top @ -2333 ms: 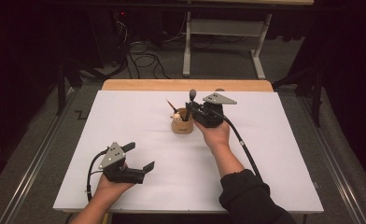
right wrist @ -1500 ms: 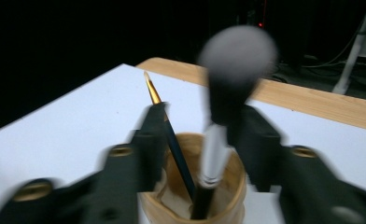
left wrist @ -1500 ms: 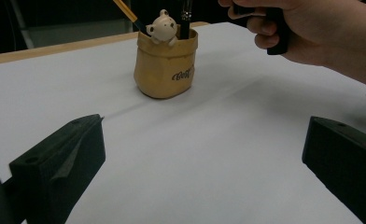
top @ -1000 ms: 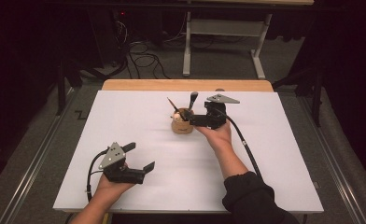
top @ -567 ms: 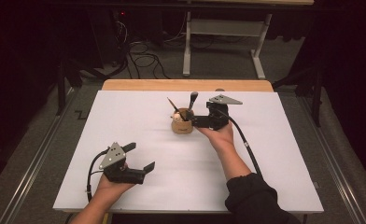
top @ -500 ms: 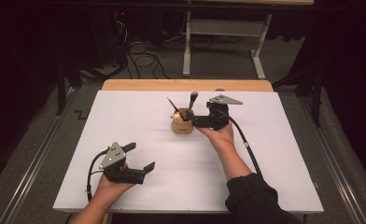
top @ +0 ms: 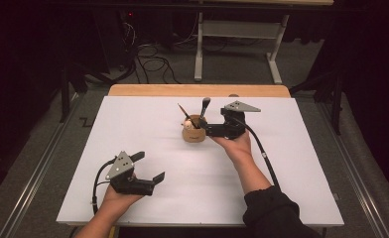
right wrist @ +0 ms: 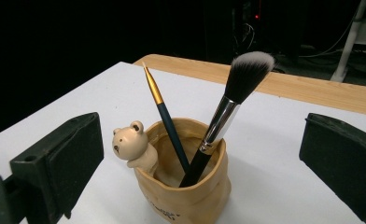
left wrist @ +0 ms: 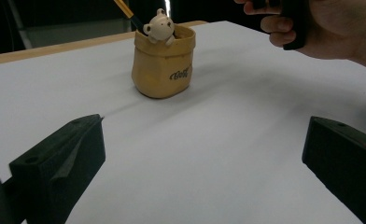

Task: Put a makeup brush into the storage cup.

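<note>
**Two brushes stand in the bear cup**

A tan cup (top: 194, 132) stands on the white desk (top: 133, 124), near the middle and a bit toward the far side. It looks like a little soft bag. A small bear (right wrist: 133, 144) peeks over its rim. There is dark writing on its side in the left hand-held gripper view.

Two brushes stand in the cup. The big brush (right wrist: 223, 115) has a black handle, a shiny silver neck and a fluffy dark head with pale tips. It leans to one side. The thin brush (right wrist: 165, 117) has a dark blue handle and a gold part near its point. It leans the other way. Their handles cross low down inside the cup.

The right hand-held gripper (top: 206, 129) is just beside the cup, on its right in the high view. Its jaws are spread wide and hold nothing. In its own view the cup sits between the two black jaws, with space on both sides. The right hand (top: 237, 147) holds it from behind, and a black cable (top: 262, 153) trails back along the arm.

The left hand-held gripper (top: 150, 168) is well apart from the cup, near the front left of the desk. Its jaws are spread wide too and hold nothing. The left hand (top: 114, 198) holds it low over the desk, aimed toward the cup.
</note>
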Tool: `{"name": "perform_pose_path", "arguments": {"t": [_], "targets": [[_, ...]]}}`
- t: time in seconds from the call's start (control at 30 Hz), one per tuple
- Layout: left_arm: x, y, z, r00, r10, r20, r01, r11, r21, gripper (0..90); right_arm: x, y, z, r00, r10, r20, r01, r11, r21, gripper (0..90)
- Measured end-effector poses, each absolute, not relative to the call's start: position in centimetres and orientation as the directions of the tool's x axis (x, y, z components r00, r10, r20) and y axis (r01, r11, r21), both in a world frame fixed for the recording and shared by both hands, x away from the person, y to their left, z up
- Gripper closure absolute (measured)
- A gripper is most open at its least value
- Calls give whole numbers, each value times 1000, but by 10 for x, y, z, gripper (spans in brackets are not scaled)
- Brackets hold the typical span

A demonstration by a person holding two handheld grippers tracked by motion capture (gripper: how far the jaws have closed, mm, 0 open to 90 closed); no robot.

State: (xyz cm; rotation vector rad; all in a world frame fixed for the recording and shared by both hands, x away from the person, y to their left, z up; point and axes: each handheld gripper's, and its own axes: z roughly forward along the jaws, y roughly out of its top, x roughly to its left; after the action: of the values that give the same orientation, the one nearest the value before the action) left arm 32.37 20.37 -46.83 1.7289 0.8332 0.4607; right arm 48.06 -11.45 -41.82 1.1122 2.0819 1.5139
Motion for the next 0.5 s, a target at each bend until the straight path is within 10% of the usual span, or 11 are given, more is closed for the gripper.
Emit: {"name": "perform_pose_path", "arguments": {"t": [0.5], "targets": [[324,204,-468,674,731,-101,300,-146,943,2,465,-126,-419,-651,743,155,387,149,910,3]]}}
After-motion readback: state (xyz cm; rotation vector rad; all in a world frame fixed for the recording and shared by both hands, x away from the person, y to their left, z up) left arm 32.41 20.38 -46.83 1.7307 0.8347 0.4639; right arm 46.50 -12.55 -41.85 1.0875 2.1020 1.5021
